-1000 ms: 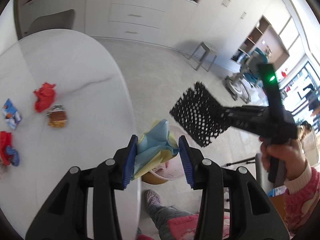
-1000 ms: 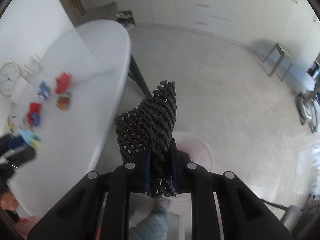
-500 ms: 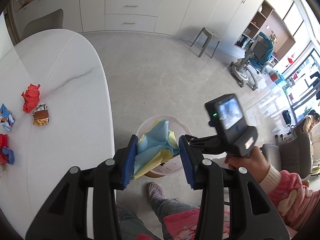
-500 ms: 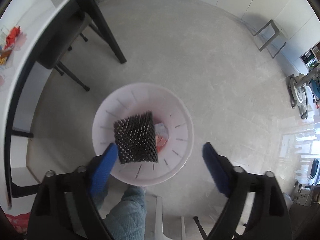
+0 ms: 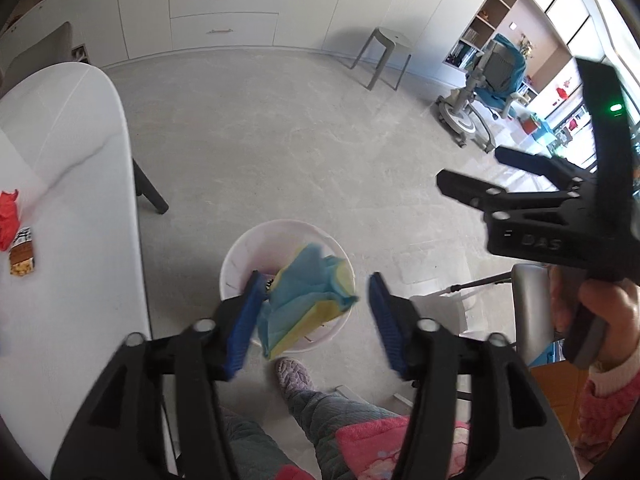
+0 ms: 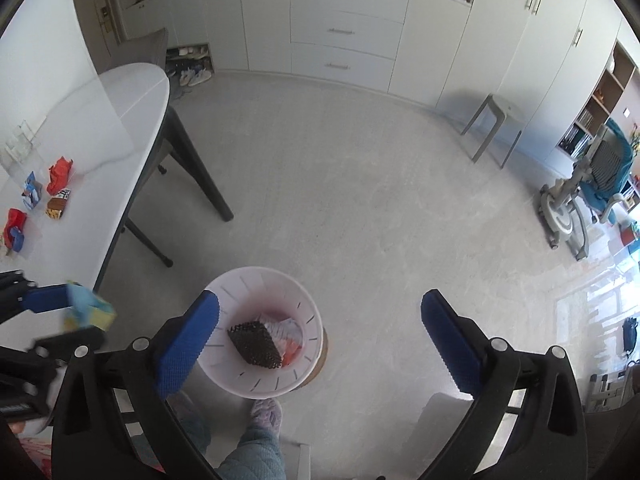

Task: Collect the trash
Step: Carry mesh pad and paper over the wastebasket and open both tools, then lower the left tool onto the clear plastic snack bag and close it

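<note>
Pointing down, my left gripper (image 5: 316,282) hovers over a white bin (image 5: 244,248) on the floor. Its jaws are opening; crumpled blue-and-yellow paper (image 5: 306,304) hangs between them, against the left pad and clear of the right one. My right gripper (image 6: 320,300) stands wide open and empty above the bin (image 6: 240,278), where a black mesh piece (image 6: 254,342) lies on other wrappers. In the left wrist view the right gripper (image 5: 468,166) is off to the right. At the left edge of the right wrist view is the left gripper (image 6: 86,318) with the paper (image 6: 90,310).
A white table (image 6: 100,152) at left carries a red wrapper (image 6: 60,174), a blue packet (image 6: 32,194), a brown snack wrapper (image 6: 58,202) and a red-and-blue one (image 6: 14,228). A person's slippered foot (image 6: 266,418) is beside the bin. A grey stool (image 6: 494,124) stands farther back.
My right gripper opened and the black mesh piece dropped into the bin; that gripper then drew back. My left gripper moved over the bin and its jaws spread off the paper.
</note>
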